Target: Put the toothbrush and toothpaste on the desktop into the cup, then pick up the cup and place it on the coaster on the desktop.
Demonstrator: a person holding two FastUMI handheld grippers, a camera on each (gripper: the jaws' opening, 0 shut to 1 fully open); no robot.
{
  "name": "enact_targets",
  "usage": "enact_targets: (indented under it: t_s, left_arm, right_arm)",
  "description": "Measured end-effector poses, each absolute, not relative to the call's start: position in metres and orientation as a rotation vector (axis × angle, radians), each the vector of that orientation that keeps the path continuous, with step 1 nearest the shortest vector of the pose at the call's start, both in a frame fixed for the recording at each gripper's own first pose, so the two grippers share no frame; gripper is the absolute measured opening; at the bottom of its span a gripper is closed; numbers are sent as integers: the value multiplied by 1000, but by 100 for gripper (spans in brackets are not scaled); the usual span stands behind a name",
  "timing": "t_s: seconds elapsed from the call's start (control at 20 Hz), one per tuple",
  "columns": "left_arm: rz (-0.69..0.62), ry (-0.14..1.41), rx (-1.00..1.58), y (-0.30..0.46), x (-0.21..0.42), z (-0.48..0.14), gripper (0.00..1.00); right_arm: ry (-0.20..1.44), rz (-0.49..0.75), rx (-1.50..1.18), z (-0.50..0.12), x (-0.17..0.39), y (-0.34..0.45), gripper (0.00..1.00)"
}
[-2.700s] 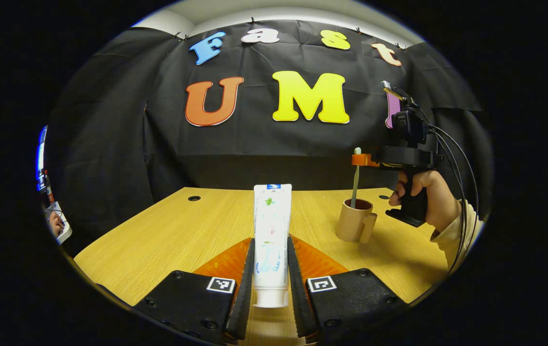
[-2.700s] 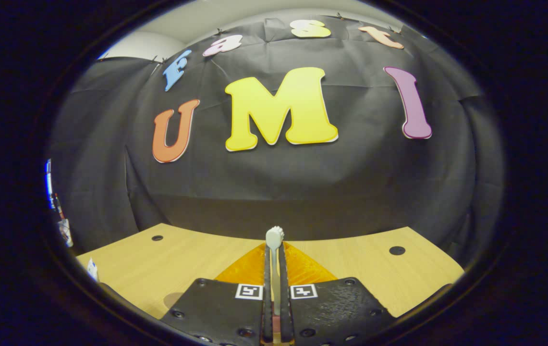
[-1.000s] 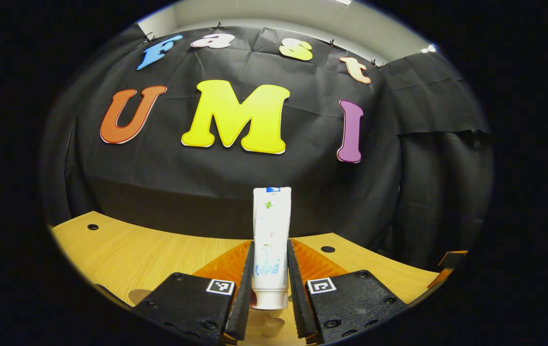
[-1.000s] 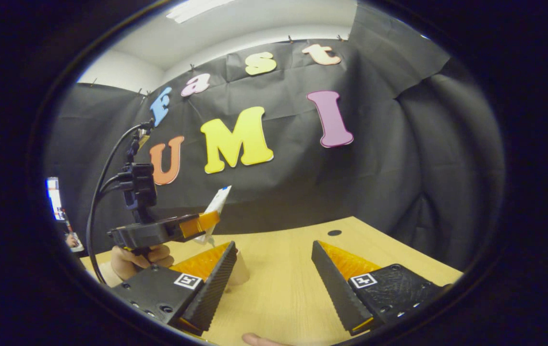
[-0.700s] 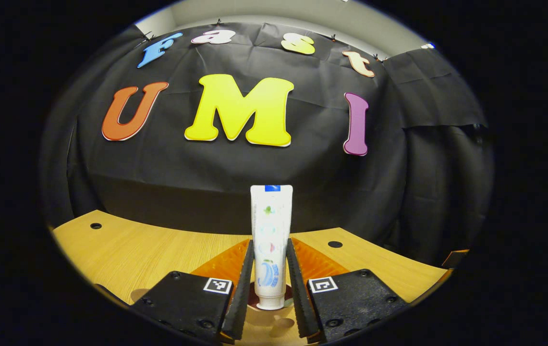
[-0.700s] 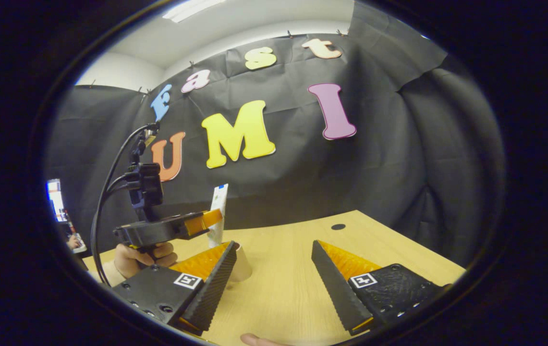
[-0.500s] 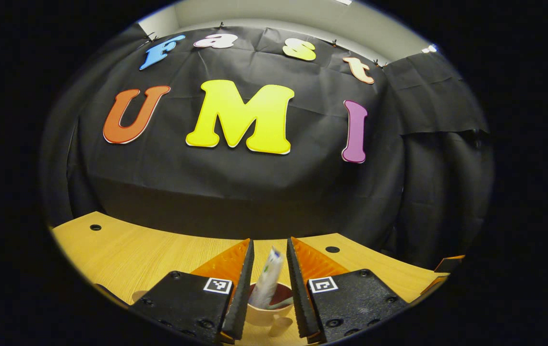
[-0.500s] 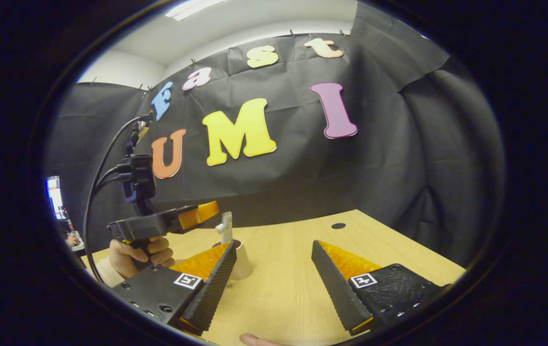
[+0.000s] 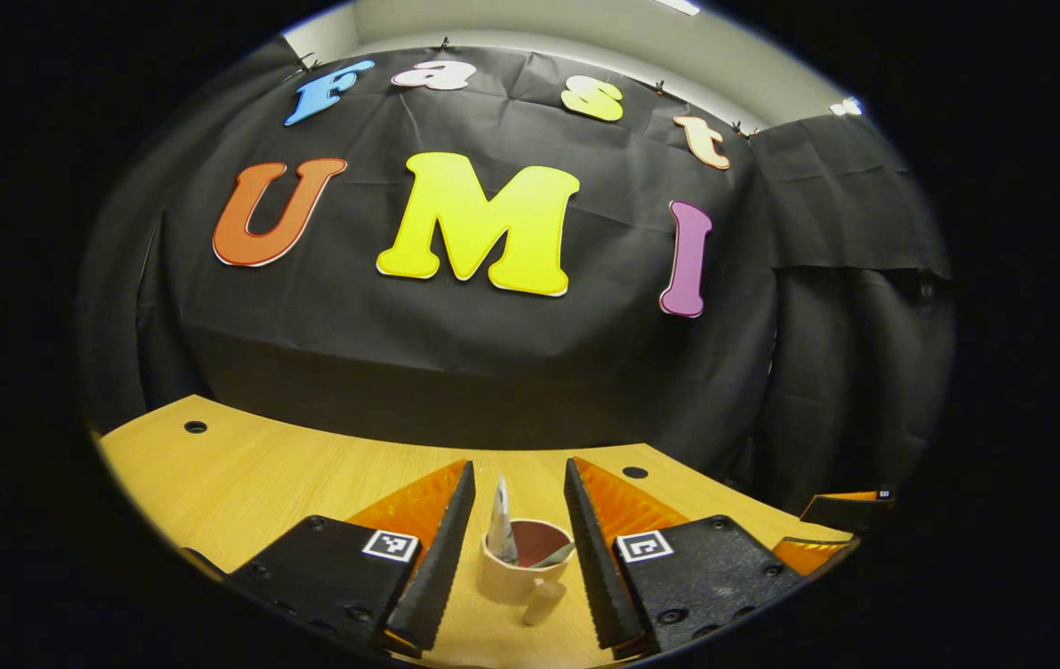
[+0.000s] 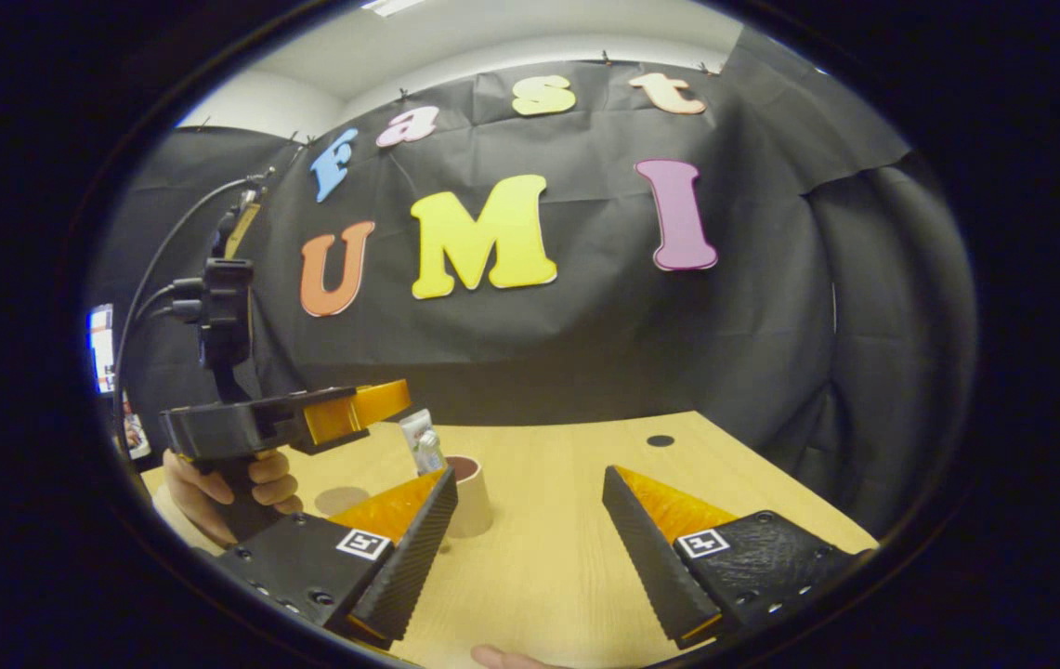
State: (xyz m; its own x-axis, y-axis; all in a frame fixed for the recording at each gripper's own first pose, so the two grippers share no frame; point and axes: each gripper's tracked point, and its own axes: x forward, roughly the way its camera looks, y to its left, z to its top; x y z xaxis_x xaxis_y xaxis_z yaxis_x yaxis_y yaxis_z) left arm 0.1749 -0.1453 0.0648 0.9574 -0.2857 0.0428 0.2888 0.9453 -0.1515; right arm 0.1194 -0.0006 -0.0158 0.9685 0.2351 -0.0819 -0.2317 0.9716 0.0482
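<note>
A tan cup [image 9: 520, 578] with a handle stands on the wooden desk [image 9: 242, 474], just below the open left gripper [image 9: 518, 465]. The white toothpaste tube [image 9: 499, 518] leans inside it, free of both fingers, and the toothbrush [image 9: 556, 556] lies against the rim. In the right gripper view the cup [image 10: 472, 497] sits behind the near finger with the toothpaste [image 10: 422, 444] sticking out, and the left gripper [image 10: 386, 401] hovers above it in a hand [image 10: 218, 483]. The right gripper [image 10: 530, 471] is wide open over bare desk, to the right of the cup. A round brownish coaster [image 10: 341, 500] lies left of the cup.
The desk has small round cable holes [image 10: 660, 440] near its back edge, where the black cloth wall begins. Part of the right gripper [image 9: 850, 520] shows at the far right in the left gripper view. A fingertip [image 10: 492, 658] shows at the bottom edge.
The left gripper opened and the toothpaste dropped into the cup beside the toothbrush. That gripper has since widened and lifted slightly. The right gripper has stayed open beside the cup.
</note>
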Motion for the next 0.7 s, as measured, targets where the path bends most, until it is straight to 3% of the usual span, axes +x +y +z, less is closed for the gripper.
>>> enact_targets:
  t_s: [0.15,0.7]
  left_arm:
    - [-253,8,-103,-128,161,55,83]
    - [-117,9,-73,-47,110,34,96]
  right_arm:
    - [183,259,20,-31,134,18,96]
    - [486,341,-3,-66,179,99,94]
